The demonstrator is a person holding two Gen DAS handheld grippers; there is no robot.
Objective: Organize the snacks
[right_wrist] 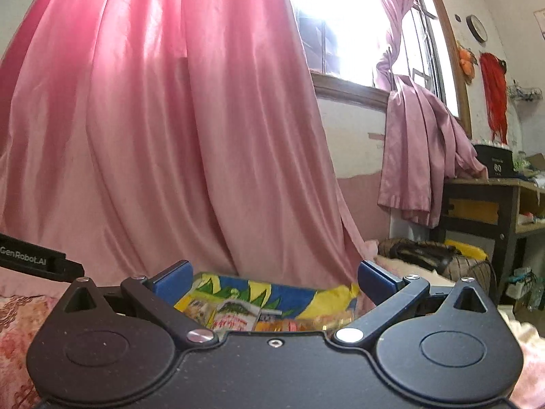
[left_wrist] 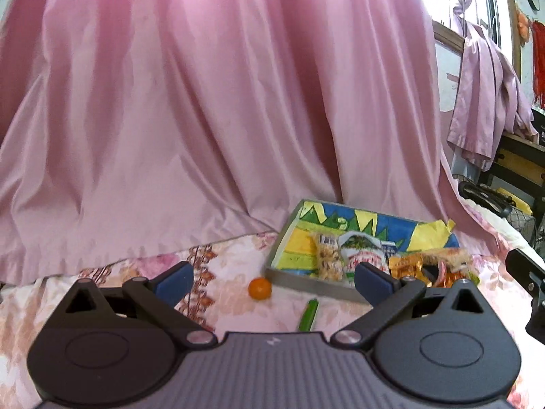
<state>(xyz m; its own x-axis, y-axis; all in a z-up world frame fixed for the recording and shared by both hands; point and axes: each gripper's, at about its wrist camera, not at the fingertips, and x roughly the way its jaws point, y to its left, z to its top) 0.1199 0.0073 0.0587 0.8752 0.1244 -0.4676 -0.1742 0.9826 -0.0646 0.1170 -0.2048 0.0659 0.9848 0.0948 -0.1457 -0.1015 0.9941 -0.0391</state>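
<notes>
While curtain (left_wrist: 170, 119) looms, orange (left_wrist: 259, 288) adjoins tray (left_wrist: 306, 284).

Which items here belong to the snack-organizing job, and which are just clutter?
Job:
- colourful tray, on the floral cloth
- snack packets lying in the tray
- orange, on the cloth beside the tray, possibly still to sort
- green item, near the orange, too blurred to identify

Lying about:
- pink curtain
- wall clock
- shelf unit
</notes>
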